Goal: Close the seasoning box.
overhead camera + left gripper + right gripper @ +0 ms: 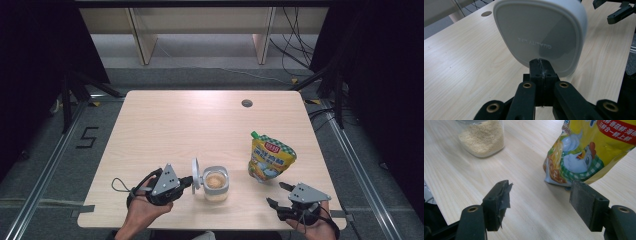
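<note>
A clear jar (pixel 216 183) of pale grains stands uncovered near the table's front edge, and it is also at the top left of the right gripper view (pixel 482 137). Its white rounded lid (pixel 195 175) is held on edge just left of the jar. My left gripper (pixel 190 181) is shut on the lid's rim, and the lid (pixel 541 32) rises above the closed jaws (pixel 541 67). A yellow pouch (pixel 271 157) with a green cap stands to the jar's right. My right gripper (pixel 279 194) is open in front of the pouch (pixel 586 152), with nothing between its fingers (pixel 541 200).
The wooden table (pixel 165 125) has a round cable hole (pixel 246 103) at the back right. Its front edge runs just below both hands. The right gripper (pixel 616 12) appears at the top right of the left gripper view. Wooden legs and cables lie on the floor beyond.
</note>
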`<action>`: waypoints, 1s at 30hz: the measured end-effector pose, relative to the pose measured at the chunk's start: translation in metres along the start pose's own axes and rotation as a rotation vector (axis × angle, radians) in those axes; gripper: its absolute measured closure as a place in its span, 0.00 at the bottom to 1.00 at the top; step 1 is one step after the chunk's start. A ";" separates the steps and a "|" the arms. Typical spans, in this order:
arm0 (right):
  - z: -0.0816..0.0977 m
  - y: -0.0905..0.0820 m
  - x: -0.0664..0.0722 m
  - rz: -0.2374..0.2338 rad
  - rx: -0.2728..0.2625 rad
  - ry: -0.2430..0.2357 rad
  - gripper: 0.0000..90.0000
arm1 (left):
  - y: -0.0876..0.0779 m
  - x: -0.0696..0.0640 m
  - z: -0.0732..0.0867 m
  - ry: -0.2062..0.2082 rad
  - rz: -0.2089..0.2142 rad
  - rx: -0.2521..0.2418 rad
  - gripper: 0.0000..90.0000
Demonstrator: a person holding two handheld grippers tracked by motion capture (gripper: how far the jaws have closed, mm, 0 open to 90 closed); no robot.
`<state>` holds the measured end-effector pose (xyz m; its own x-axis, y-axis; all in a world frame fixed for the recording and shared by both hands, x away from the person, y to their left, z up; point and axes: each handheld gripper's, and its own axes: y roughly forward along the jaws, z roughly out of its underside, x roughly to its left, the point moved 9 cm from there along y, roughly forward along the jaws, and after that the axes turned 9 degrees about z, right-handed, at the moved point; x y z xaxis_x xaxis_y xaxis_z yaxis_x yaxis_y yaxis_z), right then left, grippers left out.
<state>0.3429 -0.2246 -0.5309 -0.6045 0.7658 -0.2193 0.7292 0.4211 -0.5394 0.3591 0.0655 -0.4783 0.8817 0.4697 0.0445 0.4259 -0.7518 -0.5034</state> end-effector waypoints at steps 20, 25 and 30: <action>0.001 -0.001 -0.001 0.012 0.006 -0.006 0.37 | 0.004 -0.006 -0.019 0.023 0.021 -0.030 0.96; 0.002 -0.002 -0.001 0.017 0.011 0.000 0.37 | 0.003 -0.008 -0.020 0.007 0.037 -0.045 0.92; 0.001 -0.002 -0.001 0.017 0.007 0.004 0.37 | -0.001 -0.007 -0.020 -0.024 0.038 -0.059 0.83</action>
<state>0.3414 -0.2264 -0.5307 -0.5908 0.7746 -0.2257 0.7373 0.4047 -0.5410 0.3562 0.0537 -0.4608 0.8926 0.4508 0.0048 0.4039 -0.7949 -0.4527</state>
